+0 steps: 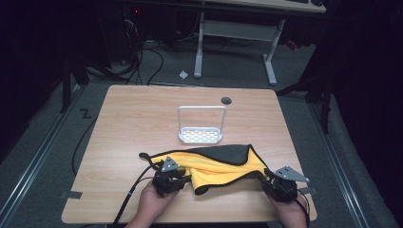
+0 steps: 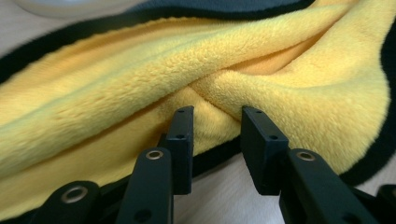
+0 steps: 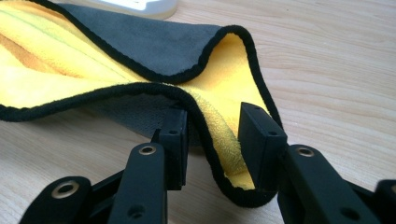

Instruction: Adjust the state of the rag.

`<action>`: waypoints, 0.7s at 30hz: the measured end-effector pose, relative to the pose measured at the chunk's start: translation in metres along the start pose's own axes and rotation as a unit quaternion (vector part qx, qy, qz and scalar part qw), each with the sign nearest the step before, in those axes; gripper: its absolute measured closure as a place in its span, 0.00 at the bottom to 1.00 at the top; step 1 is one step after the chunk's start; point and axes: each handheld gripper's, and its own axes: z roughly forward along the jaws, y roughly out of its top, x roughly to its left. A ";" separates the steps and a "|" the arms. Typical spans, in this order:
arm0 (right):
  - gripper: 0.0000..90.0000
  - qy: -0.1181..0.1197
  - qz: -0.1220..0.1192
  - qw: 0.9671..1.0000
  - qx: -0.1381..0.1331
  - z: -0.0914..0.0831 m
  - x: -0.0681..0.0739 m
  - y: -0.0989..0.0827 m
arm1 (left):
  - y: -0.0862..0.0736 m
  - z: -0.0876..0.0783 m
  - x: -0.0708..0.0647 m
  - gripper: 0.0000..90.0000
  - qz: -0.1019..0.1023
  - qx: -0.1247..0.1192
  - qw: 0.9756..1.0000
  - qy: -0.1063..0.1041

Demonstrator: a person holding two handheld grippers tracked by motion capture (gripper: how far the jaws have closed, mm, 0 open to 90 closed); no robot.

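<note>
A yellow cloth (image 1: 218,166) with a grey back and black hem lies crumpled near the table's front edge. At its left end, my left gripper (image 1: 185,179) is open. In the left gripper view its jaws stand apart at a twisted yellow fold (image 2: 233,60), and the pads (image 2: 183,135) do not press on it. At the cloth's right corner my right gripper (image 1: 268,178) is open too. In the right gripper view the hemmed corner (image 3: 219,135) hangs loosely between the jaws, and the grey side (image 3: 140,42) is folded over farther off.
A white wire rack (image 1: 201,135) with a tall handle stands just behind the cloth at mid-table. A dark round hole (image 1: 226,100) sits near the wooden table's (image 1: 133,118) far edge. Cables and desk legs are on the floor beyond.
</note>
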 end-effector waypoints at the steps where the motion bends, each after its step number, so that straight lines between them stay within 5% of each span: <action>1: 0.72 0.000 0.000 1.000 0.002 0.001 -0.001 -0.001 | 0.000 0.001 -0.001 0.79 0.003 0.000 1.000 0.007; 4: 0.75 0.001 0.006 1.000 0.008 0.003 -0.003 -0.003 | -0.001 0.001 -0.003 1.00 0.011 0.003 1.000 0.020; 13: 0.86 0.001 -0.017 0.999 0.045 0.016 0.002 -0.007 | -0.006 -0.015 0.007 1.00 0.011 0.008 0.999 0.032; 21: 0.87 -0.003 -0.020 0.998 0.058 0.022 0.001 -0.008 | -0.013 -0.058 0.035 1.00 -0.019 -0.023 0.999 0.045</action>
